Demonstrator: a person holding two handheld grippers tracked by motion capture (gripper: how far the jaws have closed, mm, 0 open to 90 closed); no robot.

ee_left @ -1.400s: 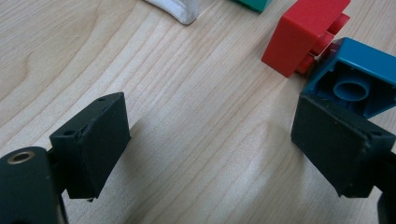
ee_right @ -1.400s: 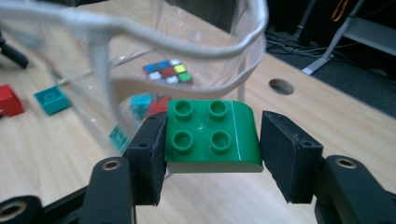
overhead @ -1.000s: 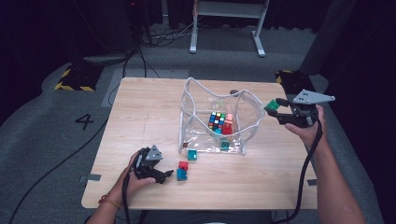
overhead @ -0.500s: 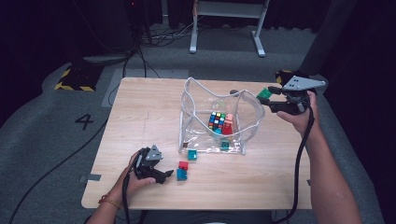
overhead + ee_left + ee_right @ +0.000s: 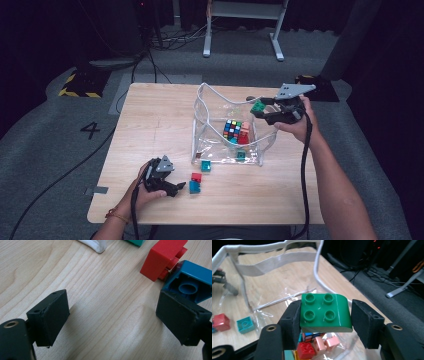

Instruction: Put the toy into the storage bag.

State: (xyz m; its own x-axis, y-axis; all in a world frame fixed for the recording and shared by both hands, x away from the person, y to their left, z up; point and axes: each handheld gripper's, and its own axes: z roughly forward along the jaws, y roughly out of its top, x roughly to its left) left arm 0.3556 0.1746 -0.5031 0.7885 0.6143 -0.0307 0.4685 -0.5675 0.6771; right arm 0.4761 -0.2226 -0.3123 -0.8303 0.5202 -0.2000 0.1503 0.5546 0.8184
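right tongs (image 5: 261, 111) clamped on a green brick (image 5: 325, 313) over the clear bag (image 5: 227, 157), left tongs (image 5: 175, 188) wide open, resting on the counter (image 5: 150, 125) beside red brick (image 5: 163, 258) and blue brick (image 5: 191, 281)

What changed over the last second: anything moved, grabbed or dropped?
The right claw carried the green brick leftward from the table's right edge to above the clear bag's rim, still gripping it. Nothing grabbed or dropped. The left claw stayed open and in place beside the red brick and blue brick; the bag's contents are unchanged.
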